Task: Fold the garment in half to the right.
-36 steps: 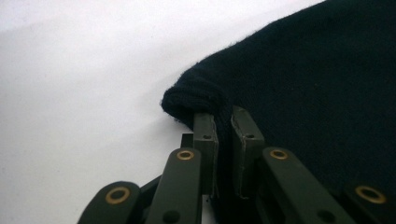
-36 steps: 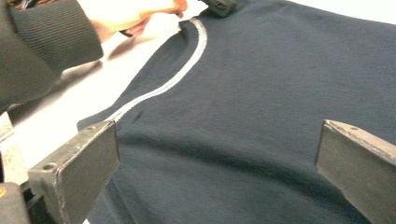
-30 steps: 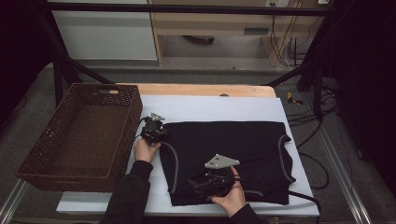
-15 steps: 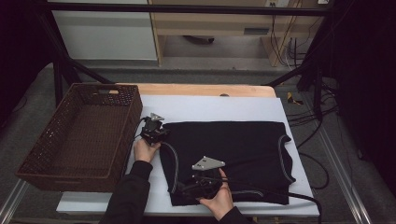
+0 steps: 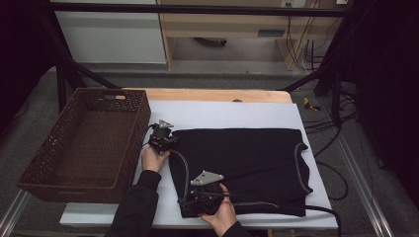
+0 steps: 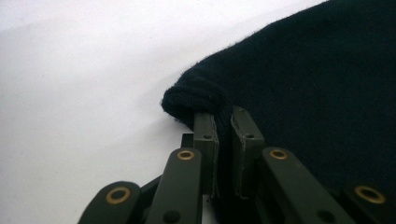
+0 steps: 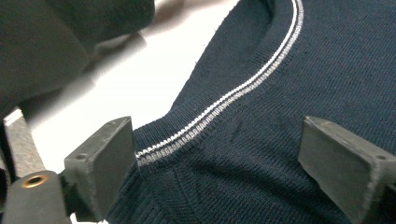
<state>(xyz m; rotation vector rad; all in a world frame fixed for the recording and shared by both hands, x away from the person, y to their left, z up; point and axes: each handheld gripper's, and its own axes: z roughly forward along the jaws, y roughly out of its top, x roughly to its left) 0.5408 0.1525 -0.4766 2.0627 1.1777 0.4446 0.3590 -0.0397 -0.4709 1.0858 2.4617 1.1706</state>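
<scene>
A black sweater (image 5: 247, 158) lies flat on the white table sheet (image 5: 232, 114). Its cloth looks dark navy close up (image 7: 289, 93), with a white-striped trim (image 7: 219, 109). My left gripper (image 5: 170, 136) sits at the garment's far left corner. In the left gripper view it (image 6: 225, 116) is shut on a bunched fold of the sweater's edge (image 6: 196, 95). My right gripper (image 5: 190, 202) hovers over the near left corner. Its jaws stand wide apart above the striped trim in the right gripper view (image 7: 224, 140), with nothing clamped.
A brown wicker basket (image 5: 64, 133) stands empty at the table's left, close to my left hand. The wooden table edge (image 5: 212, 95) runs along the back. Cables (image 5: 341, 123) hang off the right side, and a cable trails from each gripper over the cloth.
My right gripper has slid left and nearer along the sweater's front edge to its near left corner. The left gripper has stayed put, still clamped on the far corner.
</scene>
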